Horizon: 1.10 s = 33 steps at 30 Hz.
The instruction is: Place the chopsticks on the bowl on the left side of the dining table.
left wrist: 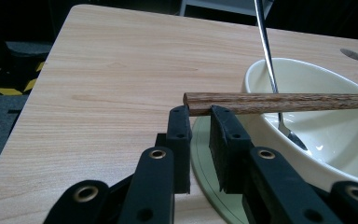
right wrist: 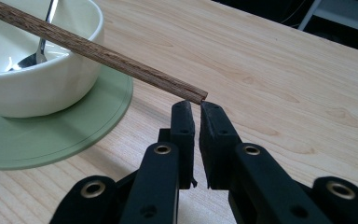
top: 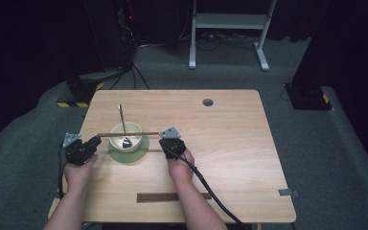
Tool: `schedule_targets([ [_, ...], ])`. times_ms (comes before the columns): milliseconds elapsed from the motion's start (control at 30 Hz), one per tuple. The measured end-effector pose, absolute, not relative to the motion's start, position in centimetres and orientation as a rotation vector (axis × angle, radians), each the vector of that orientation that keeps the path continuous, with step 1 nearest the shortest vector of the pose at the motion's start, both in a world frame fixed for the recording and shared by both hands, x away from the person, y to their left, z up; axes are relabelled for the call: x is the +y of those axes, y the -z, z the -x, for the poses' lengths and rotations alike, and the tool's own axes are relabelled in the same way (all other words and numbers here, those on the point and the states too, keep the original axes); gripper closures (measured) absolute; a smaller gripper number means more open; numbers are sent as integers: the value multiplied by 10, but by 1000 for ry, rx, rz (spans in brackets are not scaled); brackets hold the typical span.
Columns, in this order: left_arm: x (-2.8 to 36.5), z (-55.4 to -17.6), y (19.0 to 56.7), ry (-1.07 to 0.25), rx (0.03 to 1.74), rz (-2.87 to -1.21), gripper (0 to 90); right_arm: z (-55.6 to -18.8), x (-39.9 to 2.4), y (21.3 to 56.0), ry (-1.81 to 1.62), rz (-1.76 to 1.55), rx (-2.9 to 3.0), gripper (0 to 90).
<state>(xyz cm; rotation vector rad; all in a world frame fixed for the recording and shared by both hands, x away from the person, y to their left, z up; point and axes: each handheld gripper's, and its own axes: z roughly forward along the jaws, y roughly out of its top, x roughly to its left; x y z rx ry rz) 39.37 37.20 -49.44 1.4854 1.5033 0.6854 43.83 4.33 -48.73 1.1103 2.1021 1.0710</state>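
A brown wooden stick (top: 129,134) (left wrist: 284,102) (right wrist: 98,51) lies level across the rim of a cream bowl (top: 126,136) (left wrist: 317,135) (right wrist: 32,88). The bowl stands on a green saucer (top: 136,154) (right wrist: 51,135) with a metal spoon (top: 121,120) (left wrist: 266,46) leaning in it. My left gripper (top: 97,140) (left wrist: 200,112) sits at the stick's left end. Its jaws stand a narrow gap apart with nothing between them. My right gripper (top: 163,139) (right wrist: 197,106) is shut just under the stick's right end, holding nothing.
The wooden table (top: 220,143) has a round grey hole (top: 207,102) at the back. A dark brown strip (top: 172,197) lies near the front edge between my forearms. Dark stands and a white frame rise from the floor beyond the table.
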Motion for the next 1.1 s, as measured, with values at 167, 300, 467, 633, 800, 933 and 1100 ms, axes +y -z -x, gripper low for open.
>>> schedule_targets([
  [167, 372, -394, 495, -685, 1501, -1485, 775, -438, 43, 488, -1066, -1110, 2103, 840],
  [300, 372, -394, 494, -687, 1504, -1481, 774, -438, 43, 488, -1069, -1106, 2097, 840],
  [467, 372, -394, 494, -687, 1508, -1477, 767, -439, 42, 488, -1067, -1098, 2095, 835],
  [633, 372, -394, 494, -688, 1508, -1478, 751, -438, 43, 488, -1071, -1113, 2086, 818],
  [800, 372, -394, 494, -677, 1510, -1472, 712, -436, 41, 488, -1071, -1120, 2088, 784],
  [933, 373, -392, 494, -679, 1503, -1483, 675, -435, 36, 488, -1078, -1107, 2077, 720],
  [1100, 374, -385, 492, -669, 1482, -1503, 612, -431, 29, 485, -1083, -1101, 2075, 632],
])
